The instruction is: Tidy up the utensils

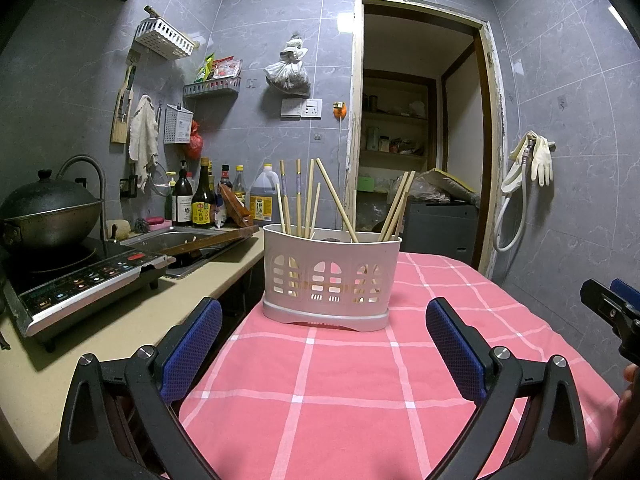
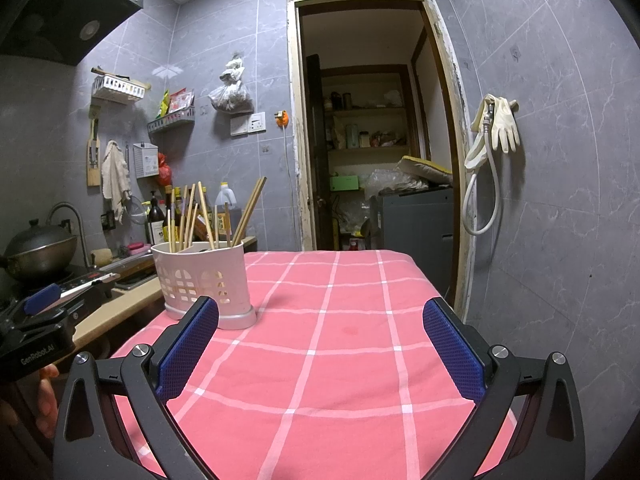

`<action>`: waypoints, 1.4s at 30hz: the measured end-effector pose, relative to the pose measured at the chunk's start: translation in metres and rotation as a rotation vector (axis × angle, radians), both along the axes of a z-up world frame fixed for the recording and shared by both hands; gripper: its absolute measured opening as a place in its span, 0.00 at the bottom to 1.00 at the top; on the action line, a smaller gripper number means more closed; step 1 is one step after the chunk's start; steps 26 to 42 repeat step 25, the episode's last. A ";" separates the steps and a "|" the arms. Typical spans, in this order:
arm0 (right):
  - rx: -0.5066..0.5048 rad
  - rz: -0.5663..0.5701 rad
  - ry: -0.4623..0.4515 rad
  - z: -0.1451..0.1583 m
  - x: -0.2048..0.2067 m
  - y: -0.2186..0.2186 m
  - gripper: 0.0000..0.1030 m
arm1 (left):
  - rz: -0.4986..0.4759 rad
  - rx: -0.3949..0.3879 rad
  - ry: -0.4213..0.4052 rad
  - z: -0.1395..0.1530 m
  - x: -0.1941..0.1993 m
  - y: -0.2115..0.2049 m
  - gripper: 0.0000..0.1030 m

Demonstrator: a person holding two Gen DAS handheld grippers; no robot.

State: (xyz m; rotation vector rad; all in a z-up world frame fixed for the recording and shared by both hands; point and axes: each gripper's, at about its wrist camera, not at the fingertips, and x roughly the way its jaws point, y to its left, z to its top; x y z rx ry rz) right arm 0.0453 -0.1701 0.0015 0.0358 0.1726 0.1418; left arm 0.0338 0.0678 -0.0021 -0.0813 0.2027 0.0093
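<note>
both claws spread and empty: the white slotted plastic utensil holder (image 1: 331,278) with its wooden chopsticks (image 1: 308,200) stands dead ahead of the left claw (image 1: 324,344), forward-left of the right claw (image 2: 320,344), on the pink checked worktop (image 2: 340,360); brushing the splayed sticks could tip it.

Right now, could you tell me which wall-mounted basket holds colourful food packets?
The grey shelf basket, below and right of the white basket; the white one shows no packets.
</note>
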 end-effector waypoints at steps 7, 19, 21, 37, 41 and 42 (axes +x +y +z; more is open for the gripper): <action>0.000 0.000 0.001 0.000 0.000 0.000 1.00 | 0.010 0.001 0.002 0.000 -0.001 -0.003 0.97; 0.001 0.000 0.002 0.000 0.000 0.000 1.00 | 0.008 0.007 0.005 -0.002 -0.002 -0.004 0.97; 0.002 0.000 0.002 0.000 0.000 0.000 1.00 | 0.007 0.005 0.004 -0.002 -0.003 -0.003 0.97; 0.001 0.000 0.002 0.000 -0.001 0.000 1.00 | 0.007 0.006 0.004 -0.002 -0.003 -0.003 0.97; 0.001 0.000 0.002 0.000 -0.001 0.000 1.00 | 0.007 0.006 0.004 -0.002 -0.003 -0.003 0.97; 0.001 0.000 0.002 0.000 -0.001 0.000 1.00 | 0.007 0.006 0.004 -0.002 -0.003 -0.003 0.97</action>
